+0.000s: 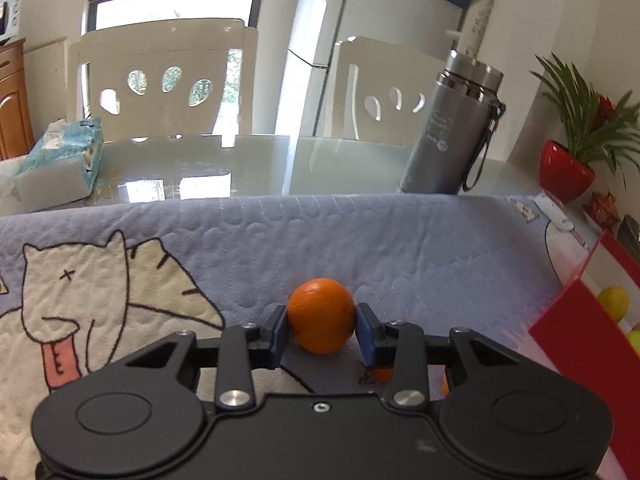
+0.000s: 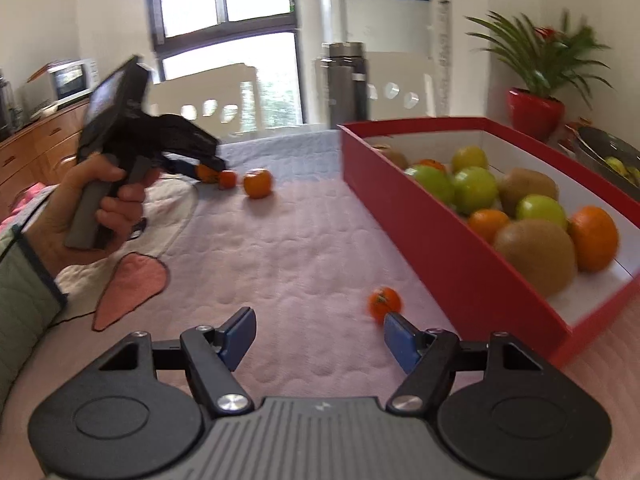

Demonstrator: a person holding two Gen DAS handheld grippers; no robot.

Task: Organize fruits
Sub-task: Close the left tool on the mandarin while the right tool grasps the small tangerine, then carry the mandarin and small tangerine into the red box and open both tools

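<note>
Left gripper (image 1: 321, 322) clamps orange (image 1: 321, 314) between pads, seemingly touching; right gripper (image 2: 320, 338) spread wide, small tomato (image 2: 385, 303) at right fingertip.

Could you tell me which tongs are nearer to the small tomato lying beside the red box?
Right. The right tongs hang open just short of the small tomato, one fingertip almost touching it. The left tongs are farther across the blanket, shut on an orange.
</note>
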